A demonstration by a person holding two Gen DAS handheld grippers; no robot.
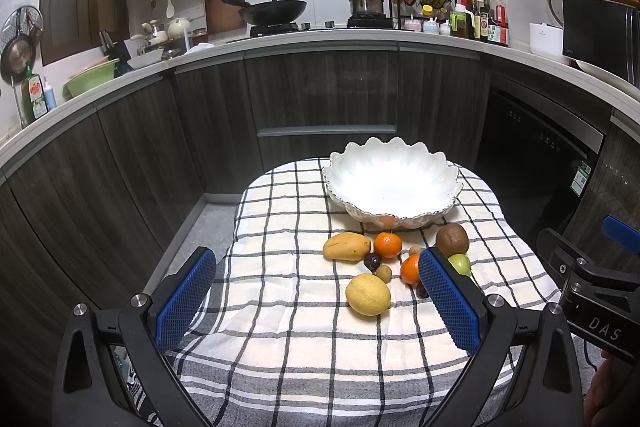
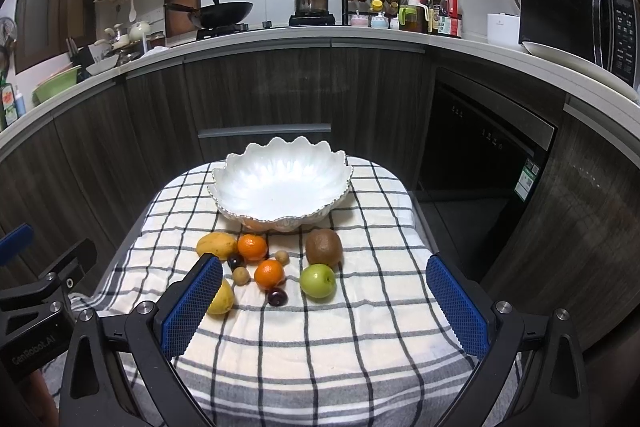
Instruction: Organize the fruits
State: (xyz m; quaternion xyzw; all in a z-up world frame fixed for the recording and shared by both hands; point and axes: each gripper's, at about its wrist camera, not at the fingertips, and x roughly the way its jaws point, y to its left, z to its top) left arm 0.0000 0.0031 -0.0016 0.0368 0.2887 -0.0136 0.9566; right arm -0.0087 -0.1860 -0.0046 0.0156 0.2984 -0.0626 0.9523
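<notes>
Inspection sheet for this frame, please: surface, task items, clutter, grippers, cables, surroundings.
Surface: small table under a checked cloth.
Job's things: empty white scalloped bowl at the far end; in front of it on the cloth a mango, two oranges, kiwi, green apple, lemon, plus a few small dark and tan fruits.
Clutter: nothing seen on the cloth.
Grippers: left gripper and right gripper open, holding nothing.
Cables: nothing seen.
Surroundings: kitchen counter with wok, pot, microwave.
</notes>
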